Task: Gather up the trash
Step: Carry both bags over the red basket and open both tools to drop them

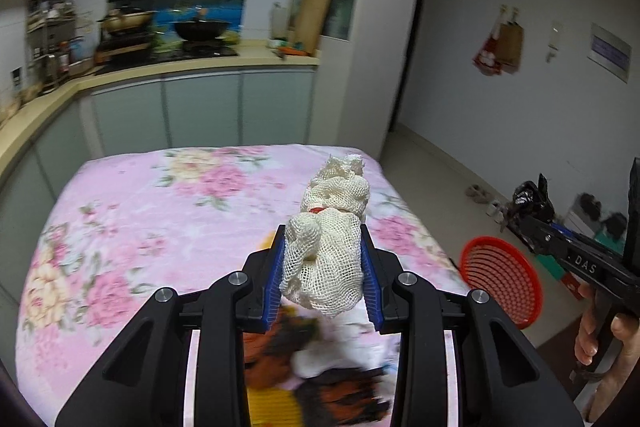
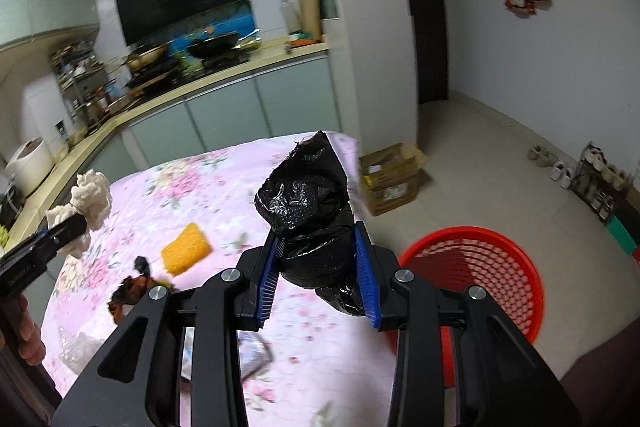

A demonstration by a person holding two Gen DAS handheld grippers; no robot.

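- The left tool, nearest its own camera, has its blue ribbed pads pinching a cream-white wad of net-like mesh cloth, lifted clear above the bench.
- The right tool has its blue pads clamped on a crumpled black plastic bag, also raised off the surface.
- Below both lies the bench covered in a pink floral cloth.
- On that cloth rest a yellow rectangular sponge, a dark brown and orange scrap, and a blurred purplish wrapper close under the right tool.
- A round red plastic basket with perforated walls stands on the floor just beside the bench's right edge.
- A cardboard box sits on the floor beyond the bench.
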